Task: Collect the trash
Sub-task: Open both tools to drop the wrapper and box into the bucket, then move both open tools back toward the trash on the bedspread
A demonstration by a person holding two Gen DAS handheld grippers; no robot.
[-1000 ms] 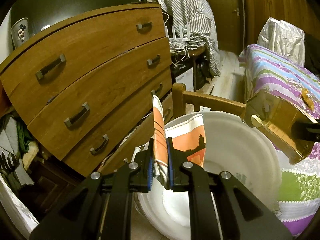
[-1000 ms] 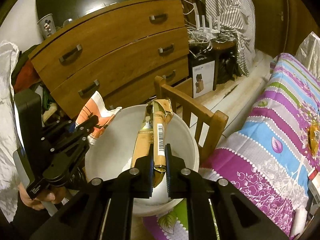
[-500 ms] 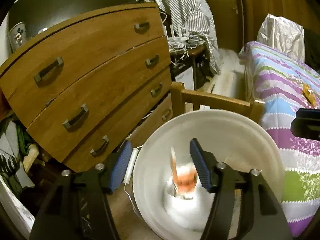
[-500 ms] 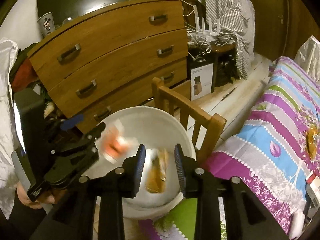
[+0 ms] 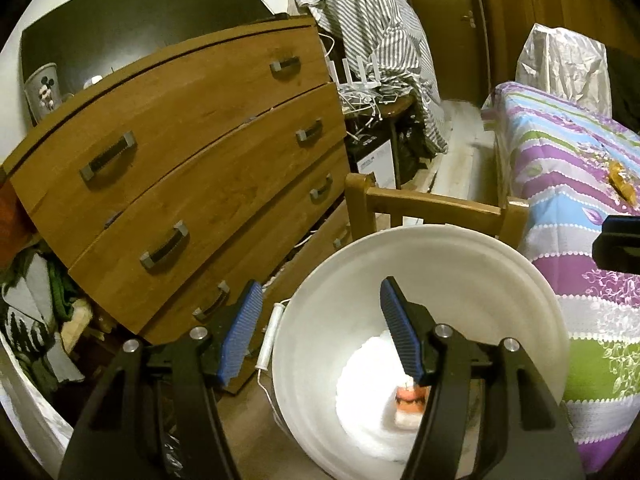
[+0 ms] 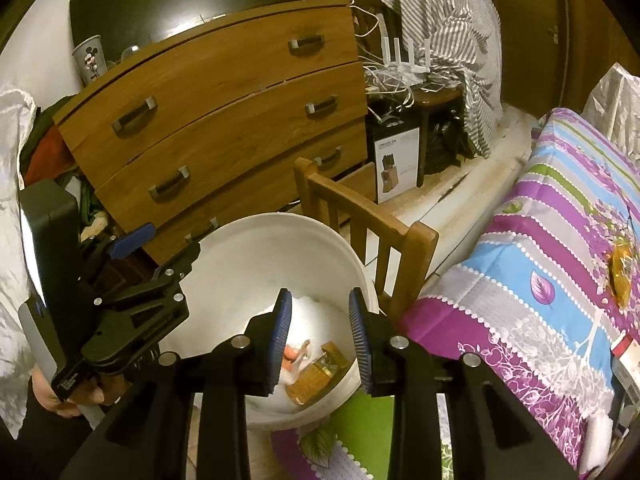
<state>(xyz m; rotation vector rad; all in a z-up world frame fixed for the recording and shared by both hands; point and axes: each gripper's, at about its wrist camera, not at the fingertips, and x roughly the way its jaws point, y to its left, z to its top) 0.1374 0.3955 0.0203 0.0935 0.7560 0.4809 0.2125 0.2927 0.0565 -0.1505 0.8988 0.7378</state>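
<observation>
A white bucket [image 5: 448, 256] [image 6: 256, 248] stands on the floor between the dresser and the bed. At its bottom lie an orange-and-white wrapper [image 5: 408, 402] [image 6: 294, 354] and a brown carton [image 6: 318, 374]. My left gripper [image 5: 320, 328] hangs open over the bucket's left rim, nothing between its blue pads. The right gripper [image 6: 318, 338] is open above the bucket's near side, also empty. In the right wrist view the left gripper [image 6: 154, 248] reaches in from the left, held by a hand [image 6: 60, 396]. An orange wrapper [image 6: 620, 276] [image 5: 620, 178] lies on the bedspread.
A wooden dresser [image 5: 192, 152] stands behind the bucket, a wooden chair back [image 6: 360, 232] beside it. A bed with a striped floral cover [image 6: 560, 248] fills the right. Clothes pile at left [image 5: 36, 300]. A small table with cables and a router [image 6: 404, 64] is further back.
Both grippers have opened and let go. The orange-and-white wrapper fell from the left one and the brown carton from the right one into the bucket, where they now lie.
</observation>
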